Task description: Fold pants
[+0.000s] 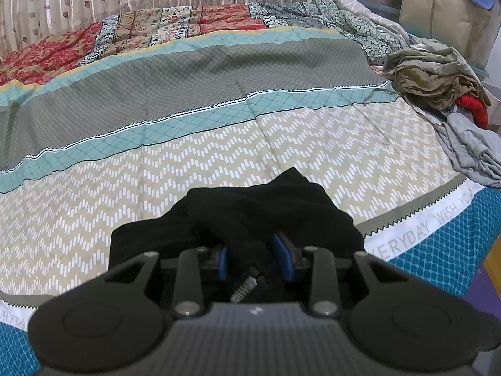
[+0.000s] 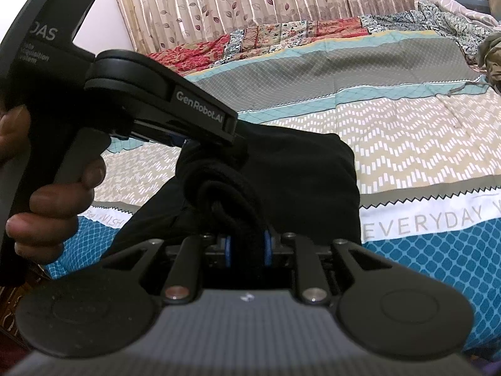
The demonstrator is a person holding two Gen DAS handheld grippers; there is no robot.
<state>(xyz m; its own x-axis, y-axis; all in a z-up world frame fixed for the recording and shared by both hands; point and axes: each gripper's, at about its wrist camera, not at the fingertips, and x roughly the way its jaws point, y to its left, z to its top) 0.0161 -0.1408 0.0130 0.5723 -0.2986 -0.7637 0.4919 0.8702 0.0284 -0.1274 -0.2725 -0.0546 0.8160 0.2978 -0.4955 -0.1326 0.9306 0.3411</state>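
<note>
A: Where are the pants [image 1: 250,216]?
B: Bunched in a soft black heap at the near edge of the bed, on the quilt [image 1: 281,144]. Matte knit cloth, thick folds, a short zipper [image 1: 242,291] showing between the left gripper's arms.

A: And the left gripper [image 1: 255,257]?
B: Its blue pads [image 1: 283,257] sit on either side of a fold of the pants, and cloth fills the gap. It looks clenched on them. In the right wrist view its tip is buried in the heap, with a hand [image 2: 47,194] wrapped around its handle.

A: The right gripper [image 2: 247,247]?
B: Grasping the pants too. A thick rolled hem, rope-like, runs straight down between its blue pads [image 2: 267,247].

A: What lies around?
B: The quilt is stitched in bands: beige with white zigzag dashes, teal lattice, grey lattice, then a white strip with printed letters and a blue honeycomb border hanging over the edge. Farther back, a red and floral patchwork blanket [image 1: 156,31], then pleated curtains [image 1: 94,0] with a leaf print.

A: Anything in the way?
B: Not near the pants. A crumpled pile of clothes [image 1: 438,78], olive, grey and red, sits well apart at the right edge.
</note>
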